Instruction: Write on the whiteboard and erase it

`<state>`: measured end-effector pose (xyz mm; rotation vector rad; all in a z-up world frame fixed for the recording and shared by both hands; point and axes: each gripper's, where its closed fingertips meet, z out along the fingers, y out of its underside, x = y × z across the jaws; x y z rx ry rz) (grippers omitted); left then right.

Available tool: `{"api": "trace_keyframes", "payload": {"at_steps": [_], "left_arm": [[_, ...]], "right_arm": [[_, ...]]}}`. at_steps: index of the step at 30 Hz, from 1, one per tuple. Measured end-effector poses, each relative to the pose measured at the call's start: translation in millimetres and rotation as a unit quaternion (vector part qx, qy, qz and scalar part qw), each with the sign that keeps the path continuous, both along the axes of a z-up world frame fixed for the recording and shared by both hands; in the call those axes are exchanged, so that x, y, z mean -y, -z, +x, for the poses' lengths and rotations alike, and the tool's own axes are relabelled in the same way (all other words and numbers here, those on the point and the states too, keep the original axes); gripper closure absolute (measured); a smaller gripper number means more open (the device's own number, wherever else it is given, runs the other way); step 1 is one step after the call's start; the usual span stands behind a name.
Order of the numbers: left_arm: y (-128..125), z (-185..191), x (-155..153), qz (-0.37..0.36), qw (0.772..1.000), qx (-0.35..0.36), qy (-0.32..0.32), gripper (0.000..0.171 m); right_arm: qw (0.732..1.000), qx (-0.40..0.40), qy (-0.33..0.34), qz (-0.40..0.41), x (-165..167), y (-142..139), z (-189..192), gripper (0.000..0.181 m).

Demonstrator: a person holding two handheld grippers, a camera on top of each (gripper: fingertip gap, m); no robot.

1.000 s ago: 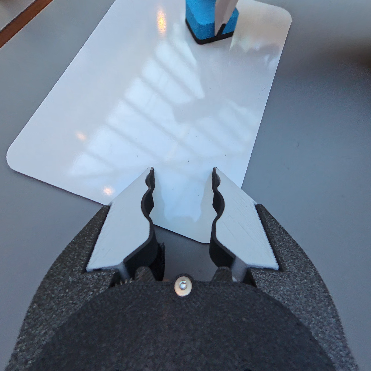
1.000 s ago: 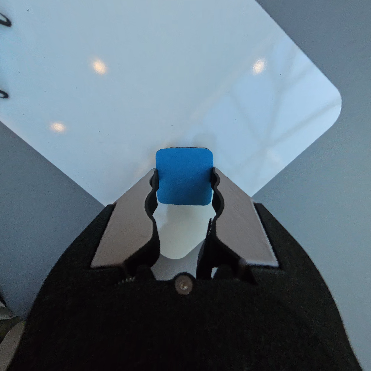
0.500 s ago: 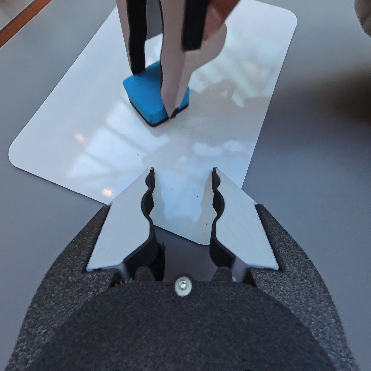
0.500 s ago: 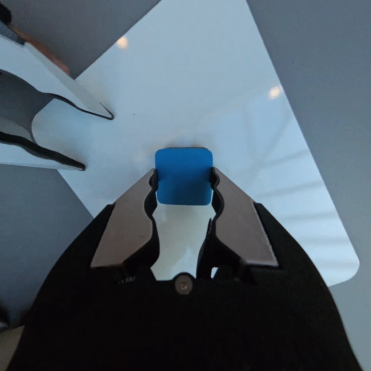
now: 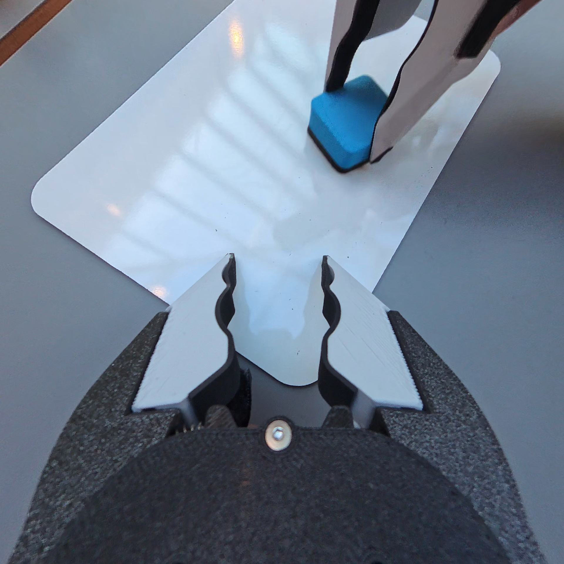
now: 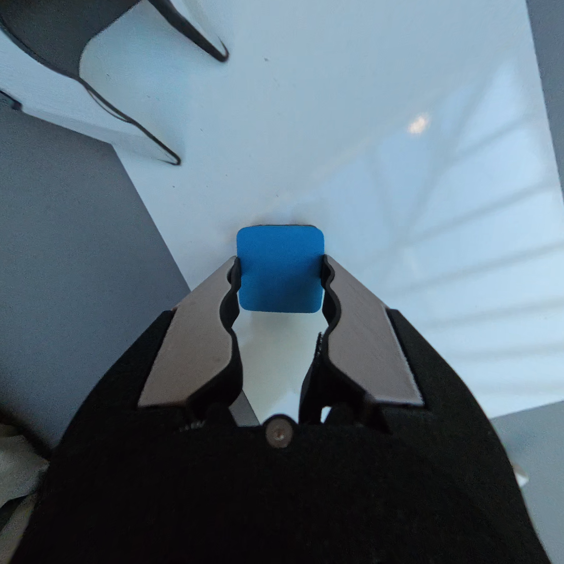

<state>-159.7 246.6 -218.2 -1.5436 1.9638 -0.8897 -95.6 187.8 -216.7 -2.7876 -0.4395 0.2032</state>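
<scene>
Right gripper [image 6: 279,268], jaws pinching a small blue foam block with a thin black underside [image 6: 280,268], one side each, block at the fingertips. In the left wrist view the same block [image 5: 345,125] sits flat, black face down, on a glossy white rounded-corner board [image 5: 213,171], toward its far right part, with the right gripper [image 5: 360,122] coming down on it from above. Slight motion blur there.

Left gripper [image 5: 277,262], jaws spread, nothing between them, tips low over the near corner of the board; contact with it cannot be told. It is well apart from the block. In the right wrist view the left gripper [image 6: 195,110] shows at upper left over the board edge.

The board lies on a plain grey surface [image 5: 488,274]; a brown strip [image 5: 27,33] runs along the far left edge. The visible part of the board has no marks, only light reflections and tiny specks.

Handling judgement: the block looks soft, so a firm but not crushing pinch suits it; keeping the black face flat on the board gives even contact. The board looks thin and slick, likely to slide on the surface if pushed sideways, so a steadying press at the near corner would help.
</scene>
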Motion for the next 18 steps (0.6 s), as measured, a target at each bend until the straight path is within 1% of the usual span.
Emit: {"api": "trace_keyframes", "payload": {"at_steps": [2,3,4,6,7,8,10,11,13,15,18], "left_arm": [[0,0,0,0.001,1.0,0.0,-0.002,0.114],[0,0,0,0.002,1.0,0.0,-0.002,0.114],[0,0,0,0.002,1.0,0.0,-0.003,0.114],[0,-1,0,0.003,1.0,0.0,-0.005,0.114],[0,-1,0,0.003,1.0,0.0,-0.006,0.114],[0,-1,0,0.004,1.0,0.0,-0.007,0.114],[0,-2,0,0.003,1.0,0.0,-0.007,0.114],[0,-1,0,0.002,1.0,0.0,-0.007,0.115],[0,-2,0,0.002,1.0,0.0,-0.007,0.115],[0,-2,0,0.001,1.0,0.0,-0.006,0.115],[0,-2,0,0.0,1.0,0.0,-0.006,0.115]], "right_arm": [[0.999,0.002,-0.05,0.016,-21,0,-22,0.129],[0.998,0.006,-0.061,0.021,-30,0,-24,0.129],[0.998,0.011,-0.06,0.022,-37,-1,-20,0.129],[0.999,0.027,-0.03,0.029,-45,-2,9,0.129],[0.999,0.028,-0.005,0.032,-44,-2,27,0.129],[0.999,0.013,0.021,0.026,-38,-2,42,0.129],[0.998,-0.002,0.065,0.026,-17,-2,70,0.129],[0.997,-0.008,0.079,0.026,-4,-2,77,0.129],[0.996,-0.025,0.082,0.038,14,-2,76,0.129],[0.995,-0.038,0.063,0.074,17,-5,62,0.129],[0.977,-0.07,0.042,0.195,7,-25,40,0.129]]}}
